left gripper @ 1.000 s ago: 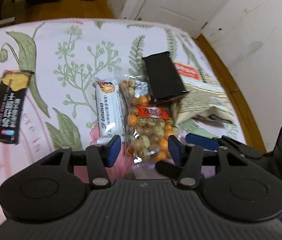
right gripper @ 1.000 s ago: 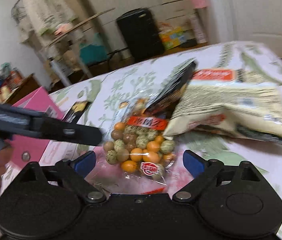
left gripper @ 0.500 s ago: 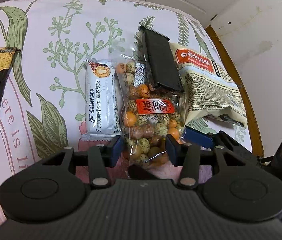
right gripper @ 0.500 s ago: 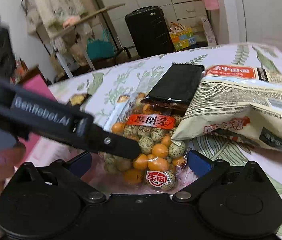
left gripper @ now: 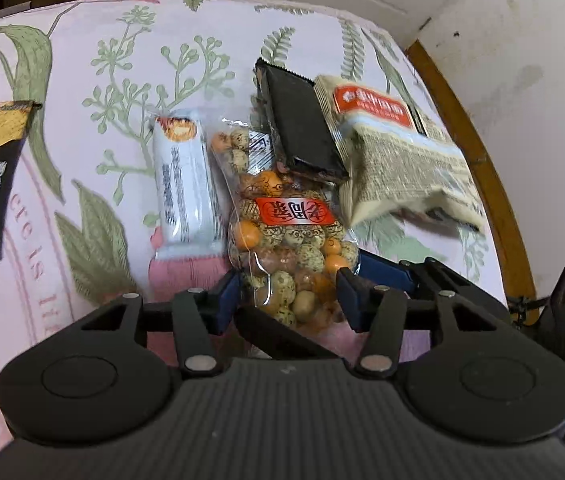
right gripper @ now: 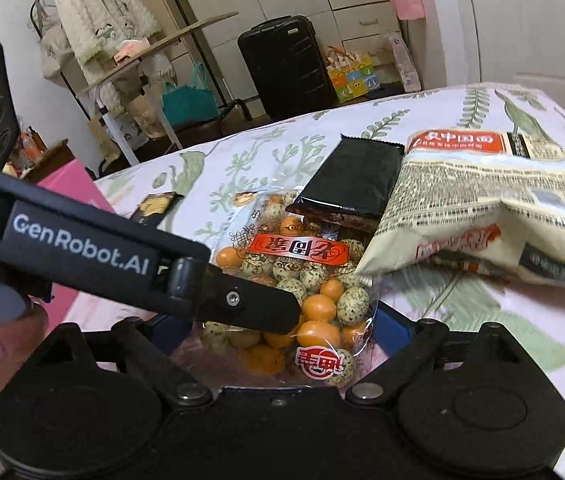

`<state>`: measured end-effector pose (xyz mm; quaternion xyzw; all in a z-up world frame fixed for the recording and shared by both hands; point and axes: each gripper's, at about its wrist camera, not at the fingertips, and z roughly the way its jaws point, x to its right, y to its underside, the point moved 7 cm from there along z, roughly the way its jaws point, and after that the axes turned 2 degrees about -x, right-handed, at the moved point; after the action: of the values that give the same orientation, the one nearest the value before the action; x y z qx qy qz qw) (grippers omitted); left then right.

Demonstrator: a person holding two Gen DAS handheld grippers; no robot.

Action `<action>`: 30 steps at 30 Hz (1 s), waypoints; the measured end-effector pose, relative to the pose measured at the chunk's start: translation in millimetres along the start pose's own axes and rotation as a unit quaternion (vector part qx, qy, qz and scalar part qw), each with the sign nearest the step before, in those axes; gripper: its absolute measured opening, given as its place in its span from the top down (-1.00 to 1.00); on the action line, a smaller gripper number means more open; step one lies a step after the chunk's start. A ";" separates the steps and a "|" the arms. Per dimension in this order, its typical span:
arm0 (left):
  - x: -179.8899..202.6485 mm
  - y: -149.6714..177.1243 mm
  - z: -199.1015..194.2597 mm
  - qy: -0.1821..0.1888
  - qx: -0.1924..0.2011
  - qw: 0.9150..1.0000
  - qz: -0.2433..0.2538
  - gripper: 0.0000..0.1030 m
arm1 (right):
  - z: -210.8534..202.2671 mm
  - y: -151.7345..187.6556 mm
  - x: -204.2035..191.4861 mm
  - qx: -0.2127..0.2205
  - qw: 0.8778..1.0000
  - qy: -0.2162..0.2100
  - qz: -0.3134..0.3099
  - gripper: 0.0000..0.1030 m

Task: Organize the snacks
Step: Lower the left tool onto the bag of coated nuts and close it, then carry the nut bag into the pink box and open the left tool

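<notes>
Both grippers angle steeply down over the clear bag of coated nuts (left gripper: 290, 248), which lies on the floral tablecloth (left gripper: 122, 60) between a white bar (left gripper: 184, 188) and a beige packet (left gripper: 398, 160). The left gripper (left gripper: 288, 294) pinches the bag's near end. The right gripper (right gripper: 278, 330), jaws spread wide and closing, straddles that same end.

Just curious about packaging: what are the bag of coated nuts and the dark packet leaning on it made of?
Bag of coated nuts: clear glossy plastic film, it seems; the nuts show through.
Dark packet: opaque matte black film, probably plastic or foil; crimped zigzag end seal.
</notes>
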<state>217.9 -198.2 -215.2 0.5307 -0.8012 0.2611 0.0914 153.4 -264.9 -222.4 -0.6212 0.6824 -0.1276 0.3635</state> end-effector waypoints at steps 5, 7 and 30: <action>6.1 16.3 -28.4 -0.044 -0.009 0.999 0.020 0.02 | -13.1 7.4 -14.4 -0.018 0.997 -0.047 0.060 -0.87; 7.5 22.0 -43.9 -0.057 -0.004 0.998 0.028 0.02 | -20.1 9.3 -25.7 -0.015 0.996 -0.060 0.064 -0.87; -55.5 69.0 -199.9 -0.038 0.065 0.997 -0.035 0.02 | -57.8 -6.8 -166.9 -0.019 0.984 -0.147 -0.094 -0.87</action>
<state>153.2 -29.9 -91.6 0.5724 -0.7664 0.2893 0.0355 114.7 -125.3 -121.2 -0.7014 0.5625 -0.0556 0.4343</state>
